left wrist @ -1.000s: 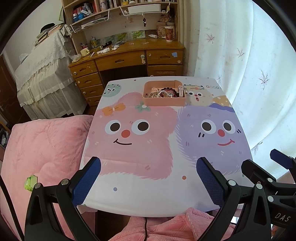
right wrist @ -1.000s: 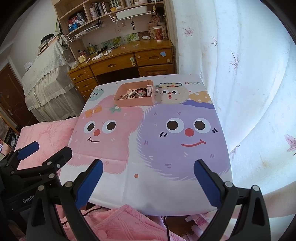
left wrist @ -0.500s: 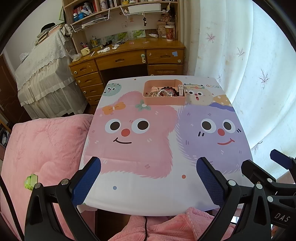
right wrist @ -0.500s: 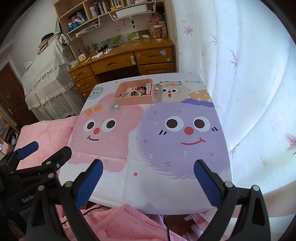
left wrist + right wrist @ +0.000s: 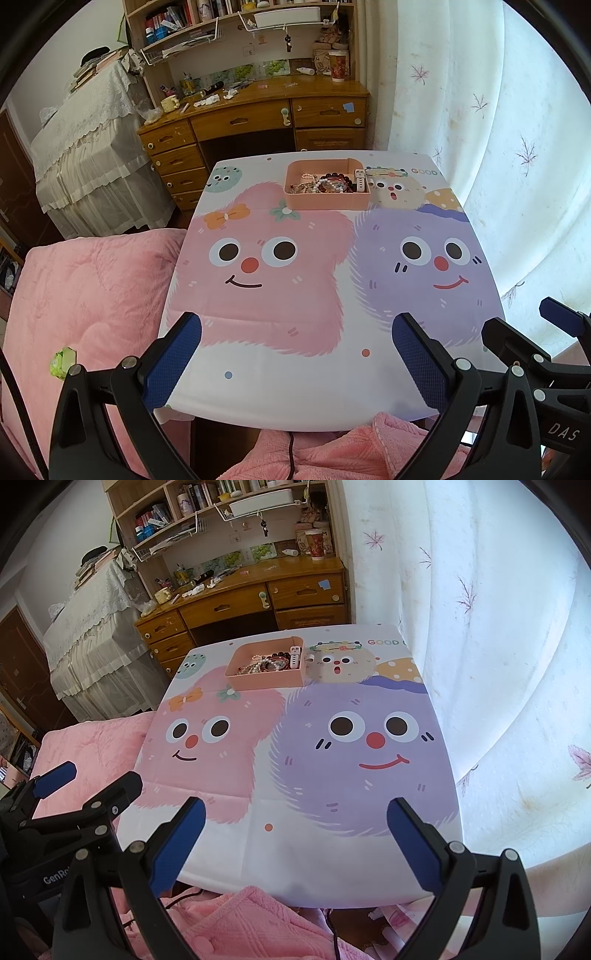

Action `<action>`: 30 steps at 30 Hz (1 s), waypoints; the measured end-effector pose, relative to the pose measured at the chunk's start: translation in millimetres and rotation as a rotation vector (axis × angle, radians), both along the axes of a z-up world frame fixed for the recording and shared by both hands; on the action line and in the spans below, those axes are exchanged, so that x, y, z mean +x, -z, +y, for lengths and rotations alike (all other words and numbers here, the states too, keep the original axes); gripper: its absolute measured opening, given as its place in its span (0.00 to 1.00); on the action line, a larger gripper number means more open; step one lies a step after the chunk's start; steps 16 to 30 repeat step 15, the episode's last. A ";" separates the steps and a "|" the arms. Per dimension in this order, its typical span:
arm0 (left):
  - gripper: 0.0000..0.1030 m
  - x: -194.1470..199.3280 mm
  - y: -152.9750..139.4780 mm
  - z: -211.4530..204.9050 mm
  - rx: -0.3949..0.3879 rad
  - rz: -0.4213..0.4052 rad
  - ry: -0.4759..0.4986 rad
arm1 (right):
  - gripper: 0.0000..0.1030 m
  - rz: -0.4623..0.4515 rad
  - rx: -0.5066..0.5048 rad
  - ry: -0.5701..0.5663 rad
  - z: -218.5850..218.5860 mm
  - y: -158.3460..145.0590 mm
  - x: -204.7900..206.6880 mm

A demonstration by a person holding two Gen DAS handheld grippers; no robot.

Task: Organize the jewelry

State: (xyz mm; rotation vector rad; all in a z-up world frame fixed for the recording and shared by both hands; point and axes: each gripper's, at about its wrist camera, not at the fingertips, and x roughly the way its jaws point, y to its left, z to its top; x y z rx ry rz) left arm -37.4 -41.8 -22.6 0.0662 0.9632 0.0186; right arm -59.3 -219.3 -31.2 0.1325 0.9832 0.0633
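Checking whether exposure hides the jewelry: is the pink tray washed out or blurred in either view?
Left wrist: pink tray sharp, evenly lit; curtain bright, not clipping it. Right wrist: pink tray clear, but the lower-right curtain blows out; fisheye bends the table edges.

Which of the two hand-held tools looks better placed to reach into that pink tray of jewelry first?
Marginally the left tool, I'd guess: the pink tray lies almost straight ahead of it. For the right tool the tray sits slightly leftward. Both hang open, empty, at the table's near edge.
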 end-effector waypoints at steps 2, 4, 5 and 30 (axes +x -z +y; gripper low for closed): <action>0.99 0.3 -0.2 -0.3 0.000 0.000 0.000 | 0.96 0.000 0.000 0.000 0.5 -0.5 0.5; 0.99 0.7 -0.7 -1.2 0.000 0.000 0.001 | 0.96 0.000 0.001 0.000 0.9 -1.0 1.2; 0.99 0.8 -0.7 -1.5 0.000 0.000 0.000 | 0.96 0.000 0.001 0.001 1.0 -1.1 1.4; 0.99 -2.4 3.2 2.7 0.004 0.005 0.007 | 0.96 0.013 0.008 0.013 -5.1 5.1 -1.0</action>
